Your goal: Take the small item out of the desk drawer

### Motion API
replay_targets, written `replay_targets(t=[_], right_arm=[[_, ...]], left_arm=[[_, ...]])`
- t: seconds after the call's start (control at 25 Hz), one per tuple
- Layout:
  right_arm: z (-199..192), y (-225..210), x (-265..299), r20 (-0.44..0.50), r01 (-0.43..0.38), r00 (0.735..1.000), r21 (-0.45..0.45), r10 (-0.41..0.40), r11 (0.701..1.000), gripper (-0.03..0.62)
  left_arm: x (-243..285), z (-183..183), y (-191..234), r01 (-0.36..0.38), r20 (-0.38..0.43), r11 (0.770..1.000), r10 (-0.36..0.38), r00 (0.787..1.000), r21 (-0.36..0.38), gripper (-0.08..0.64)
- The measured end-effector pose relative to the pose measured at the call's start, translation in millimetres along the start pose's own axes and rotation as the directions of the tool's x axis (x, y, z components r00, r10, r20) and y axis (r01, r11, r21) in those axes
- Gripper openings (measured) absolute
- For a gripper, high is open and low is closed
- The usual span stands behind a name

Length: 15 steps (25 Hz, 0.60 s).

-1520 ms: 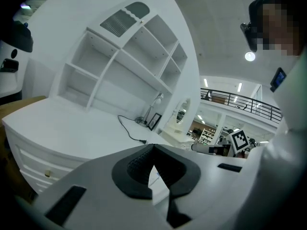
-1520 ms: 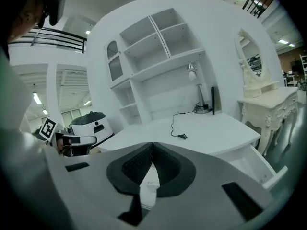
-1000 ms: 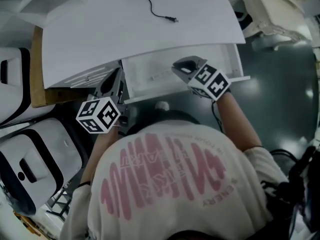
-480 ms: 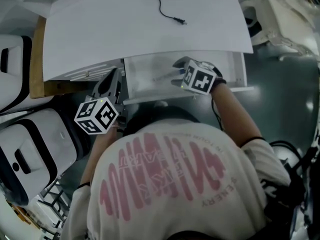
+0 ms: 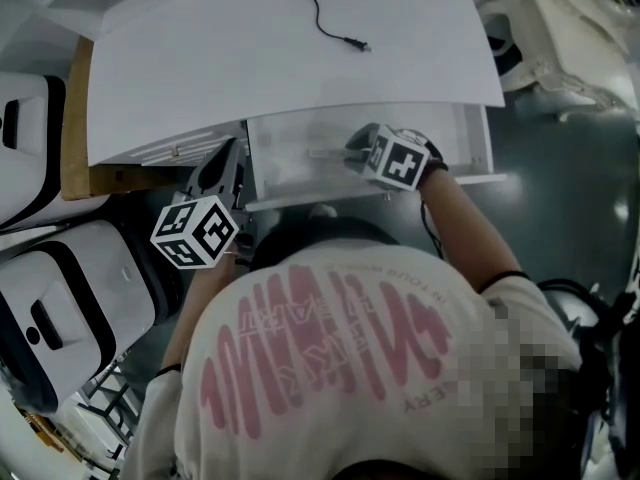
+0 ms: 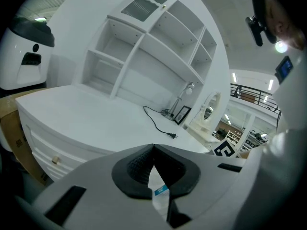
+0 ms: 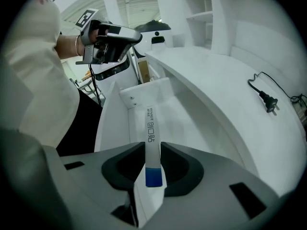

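Closing my right gripper [image 7: 152, 146] on the thin white packet [image 7: 150, 123] in the open drawer [image 7: 144, 92], I judge it light and bendy, best pinched across its flat faces; my left gripper [image 6: 153, 152] has its jaws together.

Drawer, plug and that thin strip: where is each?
open drawer [image 5: 285, 173], head view, its bare floor.
power plug [image 5: 356, 43], head view, the plug's body.
bandage strip [image 7: 150, 133], right gripper view, its printed middle.

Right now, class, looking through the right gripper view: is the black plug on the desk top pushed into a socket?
No: the black plug lies loose on the white desk top, with its prongs bare.
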State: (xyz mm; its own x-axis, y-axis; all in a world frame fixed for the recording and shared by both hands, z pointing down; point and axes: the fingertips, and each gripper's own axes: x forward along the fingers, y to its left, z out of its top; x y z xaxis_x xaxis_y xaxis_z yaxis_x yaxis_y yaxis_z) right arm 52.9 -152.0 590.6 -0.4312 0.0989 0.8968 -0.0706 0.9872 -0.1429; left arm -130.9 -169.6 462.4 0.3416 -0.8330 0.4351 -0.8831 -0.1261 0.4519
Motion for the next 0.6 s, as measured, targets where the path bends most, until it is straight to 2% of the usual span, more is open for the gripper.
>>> replay_targets(t=[0.28,0.48,0.6], right_arm=[[0,1,-31,0.068,0.001,0.998,0.115,-0.008,0.993,0.104],[-4,-9,-63,0.125,0.078,0.987,0.175,-0.101,0.981,0.103],[-4,-9,-82,0.18,0.094,0.974,0.227,-0.136,0.969,0.103]], left_arm=[[12,9,-15,0.054,0.004,0.998,-0.054,0.999,0.025,0.029],[28,20,-31,0.107,0.016,0.993,-0.108,0.994,0.055,0.029],[32,22,-41,0.127,0.008,0.99,-0.128,0.992,0.065,0.029]])
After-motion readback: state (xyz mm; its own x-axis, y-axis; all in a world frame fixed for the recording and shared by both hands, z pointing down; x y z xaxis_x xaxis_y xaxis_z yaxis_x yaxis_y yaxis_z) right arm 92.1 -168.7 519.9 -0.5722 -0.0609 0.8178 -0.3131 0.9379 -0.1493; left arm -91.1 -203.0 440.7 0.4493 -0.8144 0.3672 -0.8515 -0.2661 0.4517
